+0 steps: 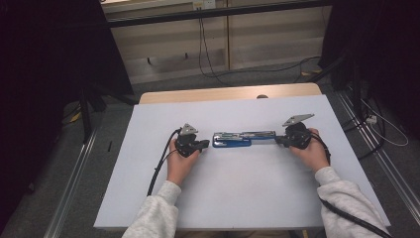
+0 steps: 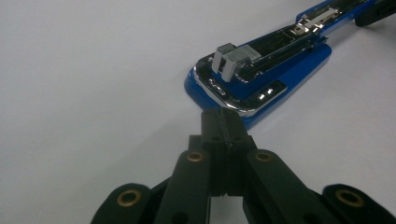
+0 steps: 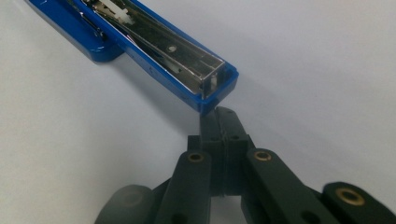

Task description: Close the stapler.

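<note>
A blue stapler (image 1: pixel 242 139) lies opened out flat near the middle of the white table top (image 1: pixel 247 193), its metal staple channel facing up. My left gripper (image 1: pixel 208 144) is shut, with its tips against the stapler's left end. In the left gripper view the closed jaws (image 2: pixel 223 122) meet the chromed edge of the stapler's base (image 2: pixel 261 79), with nothing seen between them. My right gripper (image 1: pixel 278 140) is shut too, at the stapler's right end. In the right gripper view its closed jaws (image 3: pixel 219 116) touch the blue tip of the stapler's arm (image 3: pixel 154 51).
A wooden table edge (image 1: pixel 228 93) shows beyond the white top. Cables (image 1: pixel 208 59) run over the floor behind it, and more cables (image 1: pixel 381 126) lie at the right beside a floor rail. The left gripper's black cable (image 1: pixel 159 166) trails toward the front edge.
</note>
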A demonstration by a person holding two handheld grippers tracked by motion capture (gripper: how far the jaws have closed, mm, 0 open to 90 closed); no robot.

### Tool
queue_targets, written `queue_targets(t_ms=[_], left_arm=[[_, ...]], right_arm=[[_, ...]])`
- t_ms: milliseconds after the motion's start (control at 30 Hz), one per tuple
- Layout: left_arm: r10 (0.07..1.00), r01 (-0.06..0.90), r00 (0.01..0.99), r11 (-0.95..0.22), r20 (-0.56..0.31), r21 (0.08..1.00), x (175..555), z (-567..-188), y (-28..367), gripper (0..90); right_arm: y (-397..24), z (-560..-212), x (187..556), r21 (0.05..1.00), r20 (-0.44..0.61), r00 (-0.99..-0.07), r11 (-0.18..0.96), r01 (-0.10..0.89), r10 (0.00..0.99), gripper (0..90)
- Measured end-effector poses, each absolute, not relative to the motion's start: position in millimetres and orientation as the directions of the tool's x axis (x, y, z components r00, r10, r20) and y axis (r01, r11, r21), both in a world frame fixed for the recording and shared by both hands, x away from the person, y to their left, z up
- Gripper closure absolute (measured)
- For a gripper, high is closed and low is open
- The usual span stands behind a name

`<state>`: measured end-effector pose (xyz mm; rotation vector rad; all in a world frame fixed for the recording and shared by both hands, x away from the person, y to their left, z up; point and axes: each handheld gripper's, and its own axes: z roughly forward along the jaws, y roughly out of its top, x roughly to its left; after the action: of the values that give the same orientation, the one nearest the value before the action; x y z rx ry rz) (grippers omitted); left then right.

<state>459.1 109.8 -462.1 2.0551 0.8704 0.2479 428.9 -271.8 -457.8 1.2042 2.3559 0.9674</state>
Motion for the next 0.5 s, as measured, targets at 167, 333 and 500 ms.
queue_targets(t_ms=[167,333,500], left_arm=[[0.660,0.495,0.737,-0.382,-0.144,0.780,467.9,-464.4,102.6,90.0],[0.644,0.490,0.751,-0.401,-0.142,0.774,468.3,-464.3,96.7,90.0],[0.638,0.487,0.756,-0.397,-0.148,0.778,468.5,-464.5,97.4,89.9]], right_arm=[[-273.6,-458.8,429.5,0.701,0.035,-0.593,0.403,0.588,0.805,90.0],[-273.5,-458.9,429.7,0.702,0.035,-0.594,0.403,0.587,0.804,90.0],[-273.0,-458.7,429.6,0.701,0.028,-0.594,0.408,0.585,0.804,90.0]])
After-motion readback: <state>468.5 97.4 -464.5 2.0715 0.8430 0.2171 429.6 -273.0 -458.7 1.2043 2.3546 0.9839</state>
